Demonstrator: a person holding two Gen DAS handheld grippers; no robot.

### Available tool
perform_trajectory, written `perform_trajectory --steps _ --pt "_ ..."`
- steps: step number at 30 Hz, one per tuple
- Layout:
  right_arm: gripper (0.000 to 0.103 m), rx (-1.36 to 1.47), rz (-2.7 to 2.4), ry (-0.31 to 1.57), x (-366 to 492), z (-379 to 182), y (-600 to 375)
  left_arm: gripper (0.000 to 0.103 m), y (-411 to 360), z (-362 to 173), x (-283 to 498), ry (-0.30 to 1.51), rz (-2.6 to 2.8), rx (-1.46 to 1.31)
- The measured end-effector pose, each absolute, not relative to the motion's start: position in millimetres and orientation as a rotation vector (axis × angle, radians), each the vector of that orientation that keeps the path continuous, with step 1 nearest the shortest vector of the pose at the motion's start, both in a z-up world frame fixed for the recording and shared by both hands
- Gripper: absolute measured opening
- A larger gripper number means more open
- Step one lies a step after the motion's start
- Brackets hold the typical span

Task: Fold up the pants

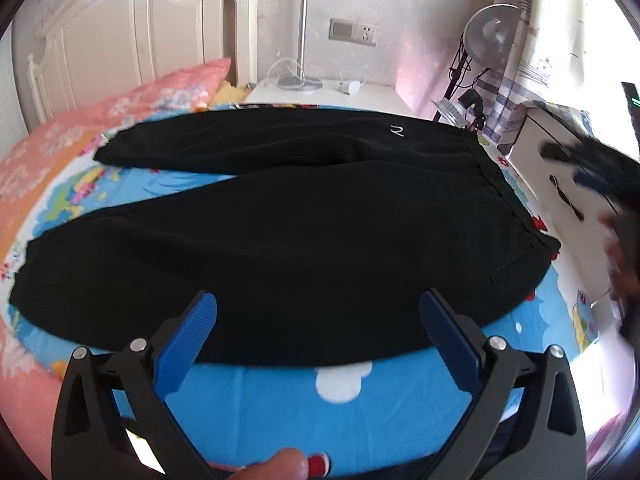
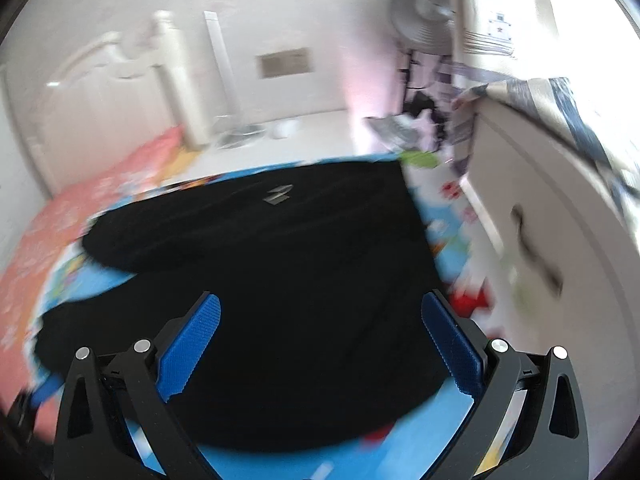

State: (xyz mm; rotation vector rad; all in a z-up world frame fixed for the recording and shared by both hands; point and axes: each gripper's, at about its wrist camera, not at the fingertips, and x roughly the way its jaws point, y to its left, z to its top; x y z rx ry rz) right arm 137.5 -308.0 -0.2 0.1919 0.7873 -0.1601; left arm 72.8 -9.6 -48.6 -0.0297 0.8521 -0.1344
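Note:
Black pants (image 1: 304, 232) lie flat on the bed, legs pointing left and spread apart, waistband at the right, a small white logo on the far leg. My left gripper (image 1: 318, 308) is open and empty, hovering above the near edge of the near leg. My right gripper (image 2: 320, 312) is open and empty above the waist end of the pants (image 2: 280, 280); its view is blurred by motion. The right gripper also shows as a dark blur at the right edge of the left wrist view (image 1: 592, 168).
The bed has a blue cartoon sheet (image 1: 280, 400) and a pink quilt (image 1: 80, 128) at the left. A white nightstand (image 1: 332, 94) with a lamp stands behind the bed. A white drawer cabinet (image 1: 560, 176) stands close at the right, with a fan (image 1: 494, 34) behind it.

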Motion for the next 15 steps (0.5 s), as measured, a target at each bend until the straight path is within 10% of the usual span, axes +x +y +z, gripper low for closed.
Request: perform_trajectory --steps 15 --pt "0.095 0.083 -0.059 1.141 412.5 -77.2 -428.7 0.101 21.4 -108.1 129.2 1.019 -0.093 -0.16"
